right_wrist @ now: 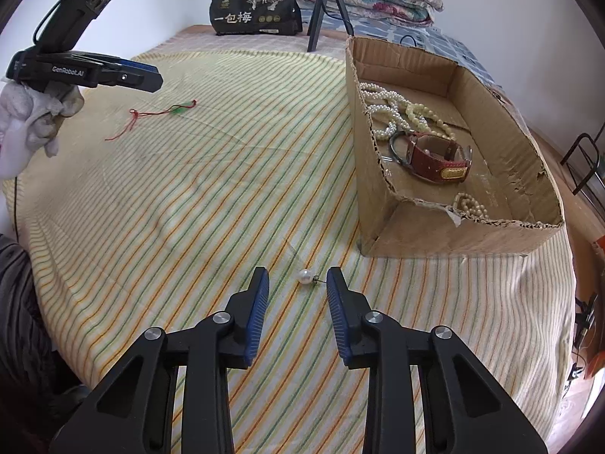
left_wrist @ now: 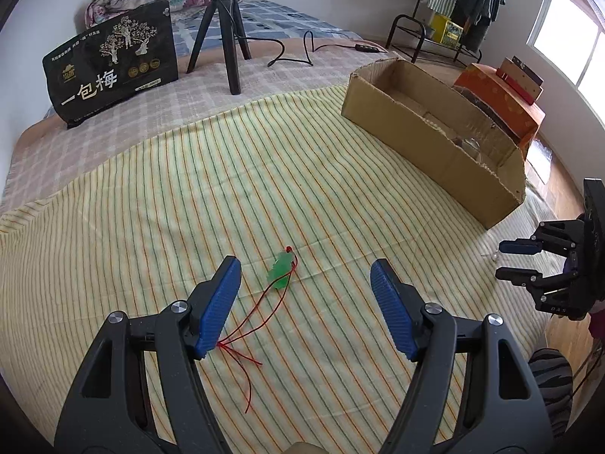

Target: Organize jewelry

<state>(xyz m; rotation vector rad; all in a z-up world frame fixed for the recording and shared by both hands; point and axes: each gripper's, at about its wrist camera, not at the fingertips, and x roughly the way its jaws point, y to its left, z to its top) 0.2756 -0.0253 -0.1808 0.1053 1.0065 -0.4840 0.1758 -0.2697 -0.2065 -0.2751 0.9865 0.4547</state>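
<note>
Just beside the cardboard box (right_wrist: 446,234), a pearl earring (right_wrist: 305,276) lies unobstructed.

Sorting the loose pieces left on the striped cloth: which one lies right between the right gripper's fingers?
The single pearl earring, just ahead of the open right gripper. The green pendant on a red cord lies far off by the left gripper; everything else sits in the cardboard box.

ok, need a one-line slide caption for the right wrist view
Open right gripper brackets a loose pearl earring on the striped cloth, beside the cardboard box.
</note>
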